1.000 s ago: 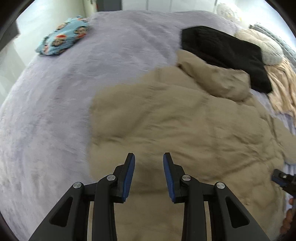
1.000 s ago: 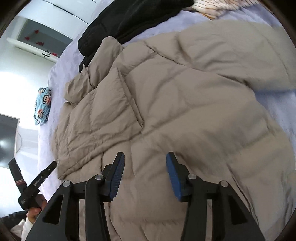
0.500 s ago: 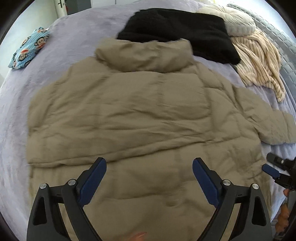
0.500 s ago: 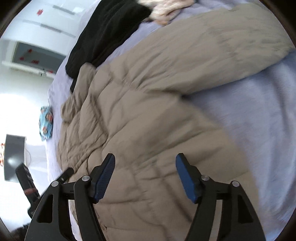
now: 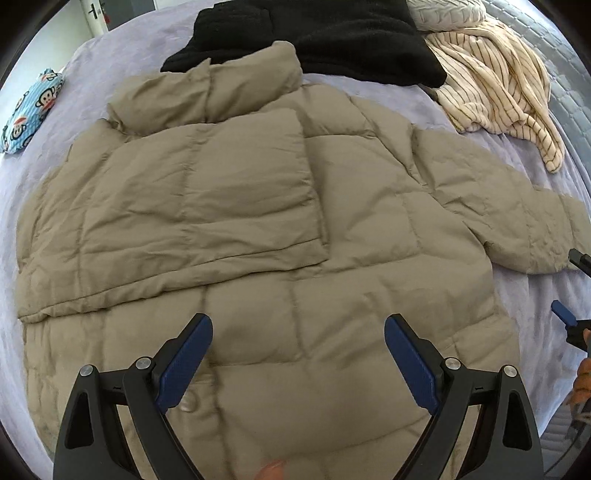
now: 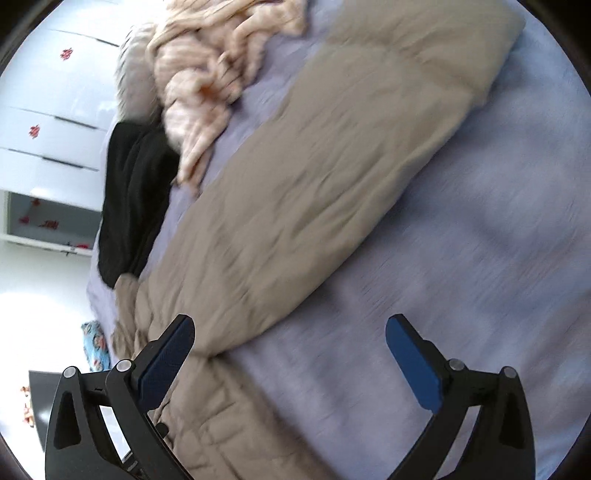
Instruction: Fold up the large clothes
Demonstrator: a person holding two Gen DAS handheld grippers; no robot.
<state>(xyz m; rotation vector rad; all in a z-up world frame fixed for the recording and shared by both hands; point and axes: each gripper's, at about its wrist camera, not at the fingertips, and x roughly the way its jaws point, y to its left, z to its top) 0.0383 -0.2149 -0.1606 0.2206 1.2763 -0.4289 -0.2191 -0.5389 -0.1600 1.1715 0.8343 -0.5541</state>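
Observation:
A large tan puffer jacket (image 5: 258,229) lies flat on the lavender bed (image 5: 147,48), collar far from me. Its left sleeve is folded across the chest; its right sleeve (image 5: 517,206) stretches out to the right. My left gripper (image 5: 297,350) is wide open and empty above the jacket's lower hem. My right gripper (image 6: 290,350) is wide open and empty over the bed (image 6: 461,258) beside the outstretched sleeve (image 6: 332,177); this view is blurred. The right gripper's fingertips (image 5: 561,312) show at the left wrist view's right edge.
A black garment (image 5: 332,40) lies beyond the collar. A cream striped garment (image 5: 498,74) lies at the far right, with a pale pillow (image 5: 443,9) behind it. A blue cartoon-print item (image 5: 31,107) lies at the far left. White cabinets (image 6: 48,110) stand beyond the bed.
Both grippers opened from narrow to wide. The left view swung to face the jacket squarely. The right gripper moved right, off the jacket body to the bed beside the sleeve.

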